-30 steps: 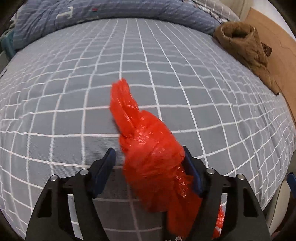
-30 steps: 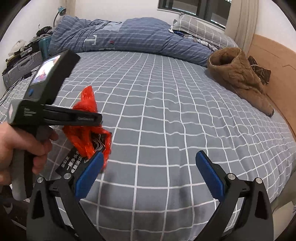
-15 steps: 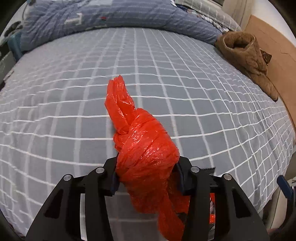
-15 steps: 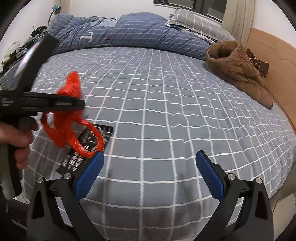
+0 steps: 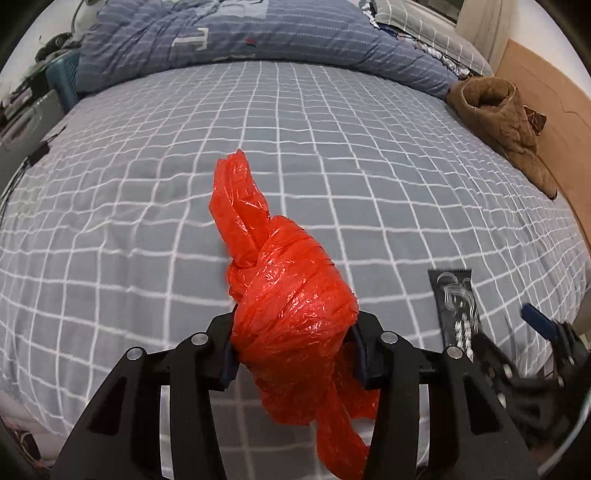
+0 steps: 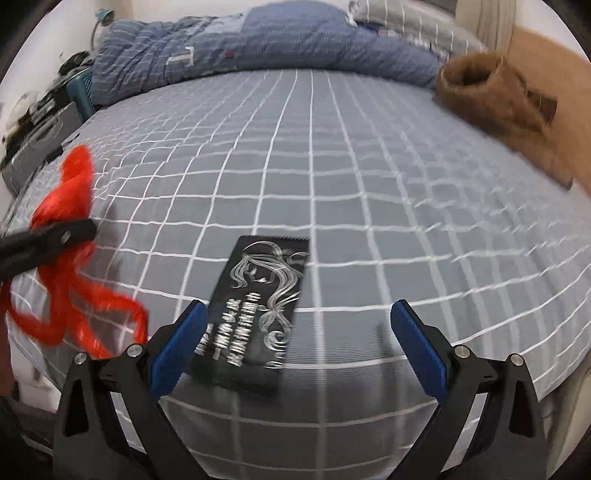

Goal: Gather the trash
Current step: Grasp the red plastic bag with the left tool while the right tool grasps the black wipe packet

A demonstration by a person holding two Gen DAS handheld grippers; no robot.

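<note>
Plastic fills your left gripper (image 5: 293,352): its jaws are clamped on the knotted red bag (image 5: 291,310), held above the checked bedsheet (image 5: 147,221). Your right gripper (image 6: 295,339) gapes wide (nothing held) over the black packet (image 6: 255,314) lying flat on the sheet.

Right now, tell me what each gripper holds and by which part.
The left gripper is shut on the red plastic bag, clamped at its knotted bunch. The right gripper is open and holds nothing; the black packet lies on the bed between its fingers.

bed: grid sheet (image 6: 332,177) | blue duvet (image 5: 229,33) | brown coat (image 5: 498,122)
</note>
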